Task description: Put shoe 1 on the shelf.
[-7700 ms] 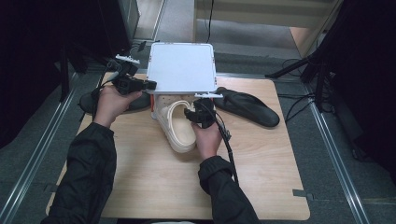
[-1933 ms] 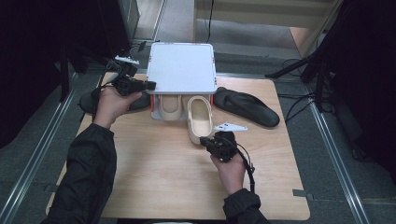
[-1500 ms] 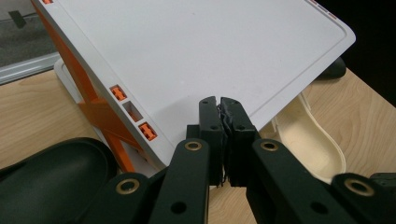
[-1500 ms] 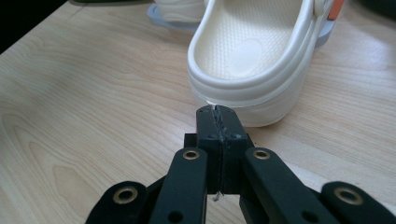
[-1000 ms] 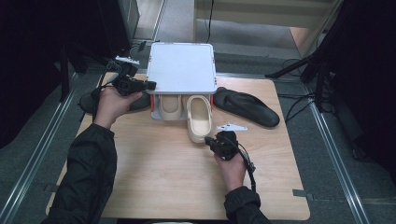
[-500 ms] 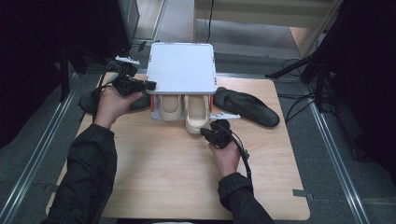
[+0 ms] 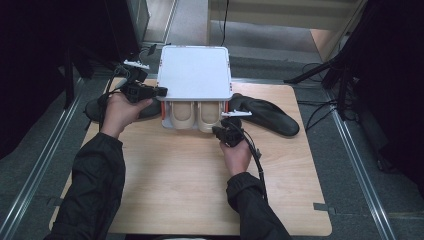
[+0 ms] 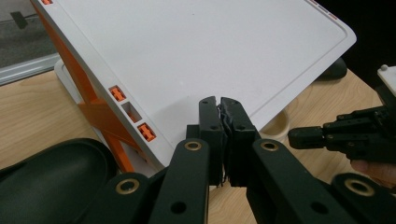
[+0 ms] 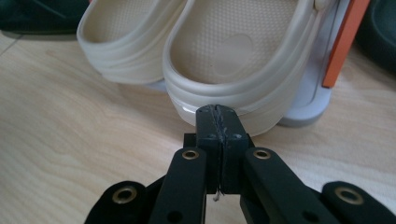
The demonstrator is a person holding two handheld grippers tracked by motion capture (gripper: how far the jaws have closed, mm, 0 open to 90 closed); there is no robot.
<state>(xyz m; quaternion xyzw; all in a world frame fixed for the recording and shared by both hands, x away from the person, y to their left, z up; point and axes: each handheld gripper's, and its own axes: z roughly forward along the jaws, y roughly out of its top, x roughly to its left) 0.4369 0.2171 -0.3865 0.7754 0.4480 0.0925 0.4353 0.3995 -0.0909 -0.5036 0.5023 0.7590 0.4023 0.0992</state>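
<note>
Two beige clogs [image 7: 195, 114] side by side under a raised white lid [image 7: 195, 72] of an orange-hinged box at the far middle of the table [image 7: 200, 190], toes in, heels toward the person. Right clog [image 9: 243, 70] dead ahead of the right gripper [image 9: 217, 122], just beyond its tips, heel rim either touching the pressed-together jaws or a hair off; cannot tell which. Nothing clamped there, jaws flat against each other. Long axis of that clog running away from the person, in line with the gripper's own reach, so any push on the heel would likely drive it straight deeper under the lid alongside the left clog [image 9: 121, 42]. Left gripper [image 7: 145, 90] at the lid's left edge, jaws likewise together, apparently propping the lid rather than pinching it; contact itself hard to confirm in the left gripper view. Nearer hand for the clog plainly the right [image 7: 236, 155]; left well apart from it, busy at the lid. Dark insoles [image 7: 267, 116] flanking the box, clear of the push line.
</note>
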